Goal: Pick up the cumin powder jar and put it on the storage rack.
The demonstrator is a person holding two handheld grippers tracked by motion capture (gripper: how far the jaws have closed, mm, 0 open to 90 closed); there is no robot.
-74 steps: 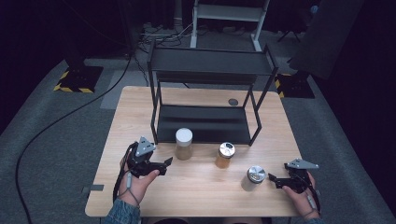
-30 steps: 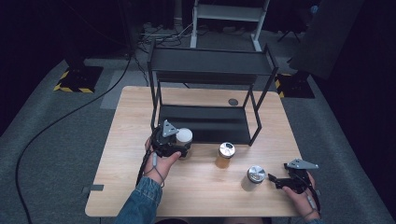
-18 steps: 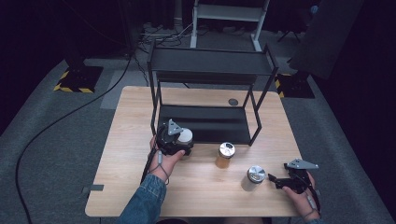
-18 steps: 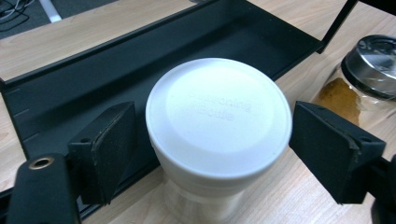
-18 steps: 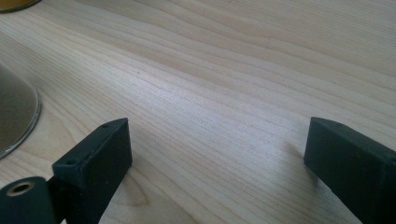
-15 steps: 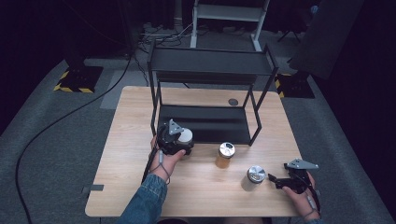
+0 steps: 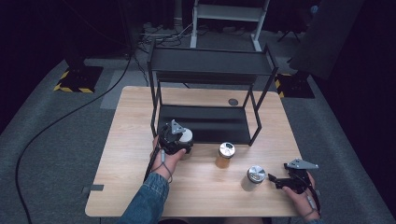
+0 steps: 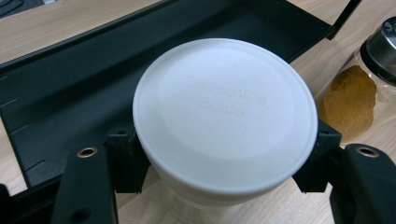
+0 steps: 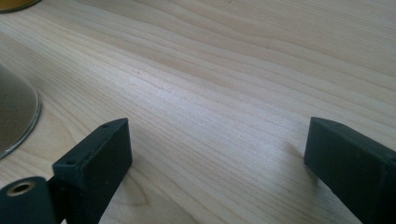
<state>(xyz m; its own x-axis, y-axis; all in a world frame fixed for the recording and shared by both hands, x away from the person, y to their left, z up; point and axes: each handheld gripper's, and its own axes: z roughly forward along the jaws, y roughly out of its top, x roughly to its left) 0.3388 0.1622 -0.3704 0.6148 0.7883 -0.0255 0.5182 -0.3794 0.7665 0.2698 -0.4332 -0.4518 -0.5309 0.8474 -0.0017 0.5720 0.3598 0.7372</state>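
A clear jar with a white lid [image 7: 186,136] [image 8: 224,112] stands on the table just in front of the black rack's lower shelf [image 7: 210,122] [image 8: 70,88]. My left gripper [image 7: 179,143] [image 8: 222,161] is shut on it, one pad pressed to each side below the lid. At the front right, my right gripper [image 7: 275,180] [image 9: 217,149] rests low over bare wood, open and holding nothing. It points at a silver-lidded jar [image 7: 255,177] [image 9: 14,112] a short way off.
A jar of amber powder with a metal lid [image 7: 225,155] [image 8: 355,93] stands between the other two jars. The two-tier black rack [image 7: 210,70] takes up the table's far half. A small dark disc [image 7: 232,101] lies behind it.
My left gripper has travelled from the front left of the table up to the white-lidded jar and now holds it between its jaws. The right gripper has stayed put.
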